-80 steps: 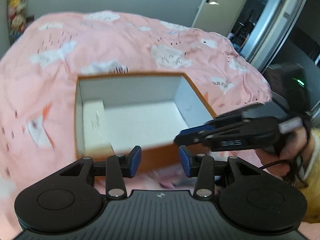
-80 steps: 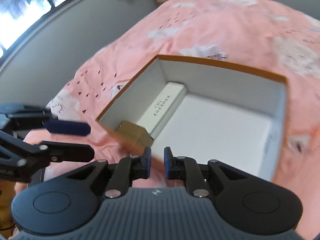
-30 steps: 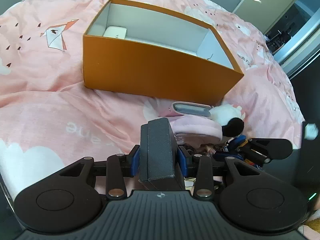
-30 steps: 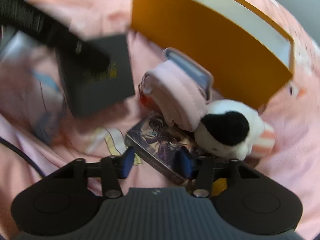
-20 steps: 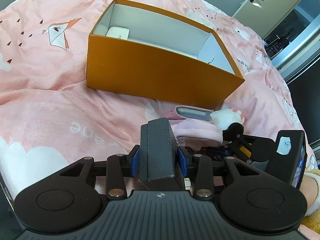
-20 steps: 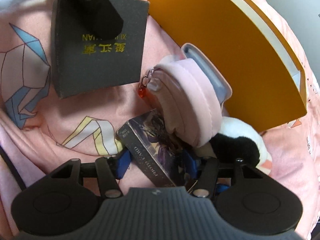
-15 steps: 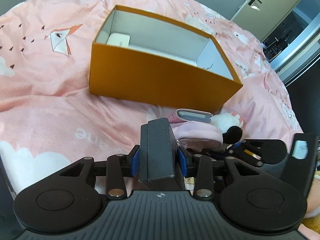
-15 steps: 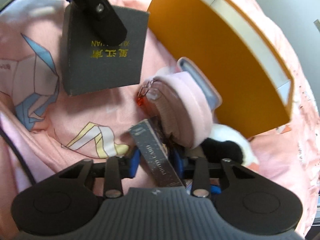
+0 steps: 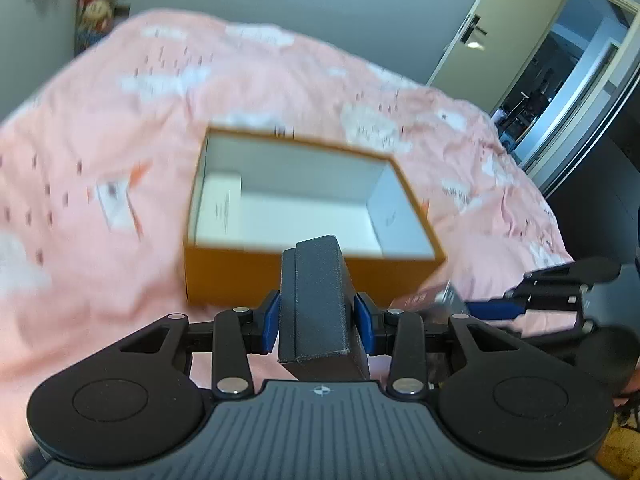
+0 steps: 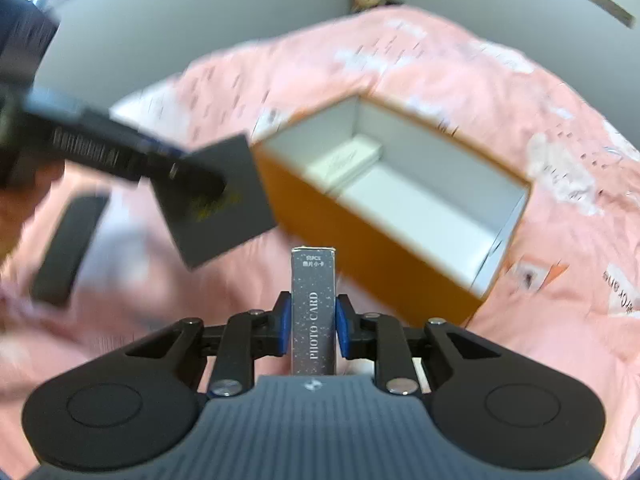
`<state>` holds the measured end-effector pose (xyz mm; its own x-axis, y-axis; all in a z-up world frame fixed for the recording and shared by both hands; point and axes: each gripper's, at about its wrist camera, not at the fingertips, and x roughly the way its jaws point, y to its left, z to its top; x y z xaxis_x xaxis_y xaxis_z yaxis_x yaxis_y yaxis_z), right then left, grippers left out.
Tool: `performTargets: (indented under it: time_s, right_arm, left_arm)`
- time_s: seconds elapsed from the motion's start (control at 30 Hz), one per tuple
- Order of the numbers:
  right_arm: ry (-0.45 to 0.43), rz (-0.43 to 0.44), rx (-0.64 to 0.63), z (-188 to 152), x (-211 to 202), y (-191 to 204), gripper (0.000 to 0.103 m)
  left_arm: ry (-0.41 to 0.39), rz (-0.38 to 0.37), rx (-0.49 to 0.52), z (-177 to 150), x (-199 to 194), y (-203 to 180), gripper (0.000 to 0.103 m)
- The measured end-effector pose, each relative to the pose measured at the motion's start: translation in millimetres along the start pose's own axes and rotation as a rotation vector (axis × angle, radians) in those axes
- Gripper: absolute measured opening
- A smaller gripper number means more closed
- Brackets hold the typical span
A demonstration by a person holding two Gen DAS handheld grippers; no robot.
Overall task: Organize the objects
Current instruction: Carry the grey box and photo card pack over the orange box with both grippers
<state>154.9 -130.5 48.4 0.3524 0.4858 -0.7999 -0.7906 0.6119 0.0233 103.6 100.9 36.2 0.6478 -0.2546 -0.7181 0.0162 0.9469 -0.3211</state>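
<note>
- The left gripper (image 9: 316,316) squeezes a dark grey box (image 9: 318,300) tight between its blue pads.
- The right gripper (image 10: 310,326) has just been closing, and now it pinches a thin photo card box (image 10: 313,312) that stands up on its edge.
- Both things hang in the air on the near side of the orange box (image 9: 312,280), which sits open on the pink bed cover (image 9: 100,280).
- I think the job now is to bring each thing over the orange box and set it down inside.
- A white box (image 10: 346,162) already lies at one end inside the orange box, so the bare white floor beside it is the good spot.
- Go up and over the near wall of the orange box, not into it.
- The two grippers are near each other, so let one go in first.
</note>
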Motion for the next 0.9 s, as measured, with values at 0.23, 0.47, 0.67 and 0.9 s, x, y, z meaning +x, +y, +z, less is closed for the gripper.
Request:
performTargets:
  time_s: [0.23, 0.47, 0.67, 0.9]
  right_arm:
    - [-0.136, -0.014, 0.242, 64, 12, -54, 0.024]
    - [-0.069, -0.019, 0.450, 73, 82, -115, 0.024]
    - [0.024, 0.013, 0.526, 54, 125, -128, 0.024]
    - [0.059, 0.021, 0.558, 47, 155, -137, 0.024]
  left_arm:
    - [-0.112, 0.012, -0.011, 61, 18, -1, 0.044]
    - [0.043, -0.007, -0.128, 73, 113, 23, 0.044]
    - [0.119, -0.039, -0.224, 71, 160, 44, 0.038]
    - [0.149, -0.034, -0.307, 56, 190, 54, 0.038]
